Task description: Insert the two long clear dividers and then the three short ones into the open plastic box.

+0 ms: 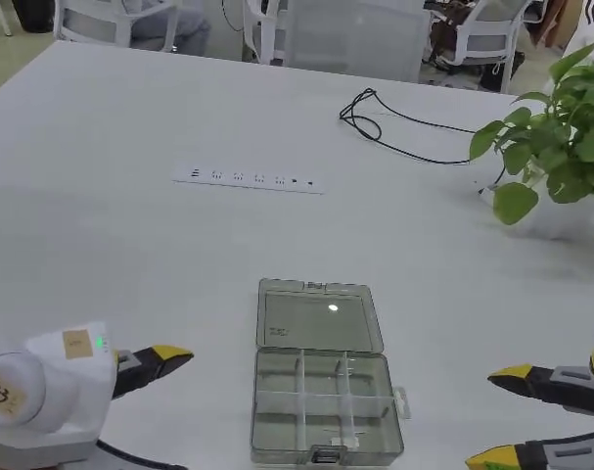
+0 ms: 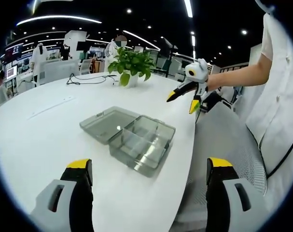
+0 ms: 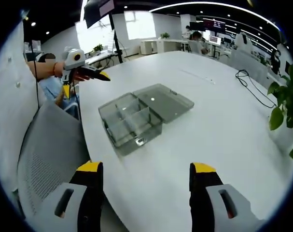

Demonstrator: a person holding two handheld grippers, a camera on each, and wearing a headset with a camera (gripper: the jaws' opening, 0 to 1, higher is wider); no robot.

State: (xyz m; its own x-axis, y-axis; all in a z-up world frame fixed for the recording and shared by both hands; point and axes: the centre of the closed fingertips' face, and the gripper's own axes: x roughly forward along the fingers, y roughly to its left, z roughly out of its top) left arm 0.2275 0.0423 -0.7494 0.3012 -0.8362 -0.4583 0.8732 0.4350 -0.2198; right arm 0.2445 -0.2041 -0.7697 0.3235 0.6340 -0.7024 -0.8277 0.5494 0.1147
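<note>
The open clear plastic box (image 1: 324, 406) lies near the table's front edge, its lid (image 1: 319, 315) folded flat behind it. Clear dividers (image 1: 321, 384) stand inside the base and split it into several compartments. My left gripper (image 1: 164, 360) is open, left of the box and apart from it, holding nothing. My right gripper (image 1: 500, 416) is open to the right of the box, also holding nothing. The left gripper view has its own gripper (image 2: 148, 169) spread wide in front of the box (image 2: 136, 137). In the right gripper view, the gripper (image 3: 146, 169) faces the box (image 3: 132, 118) the same way.
A white power strip (image 1: 248, 179) lies mid-table, with a black cable (image 1: 394, 122) behind it. A potted plant (image 1: 556, 147) stands at the right. Office chairs (image 1: 478, 34) line the far edge. A grey mesh chair (image 3: 45, 159) sits below the near table edge.
</note>
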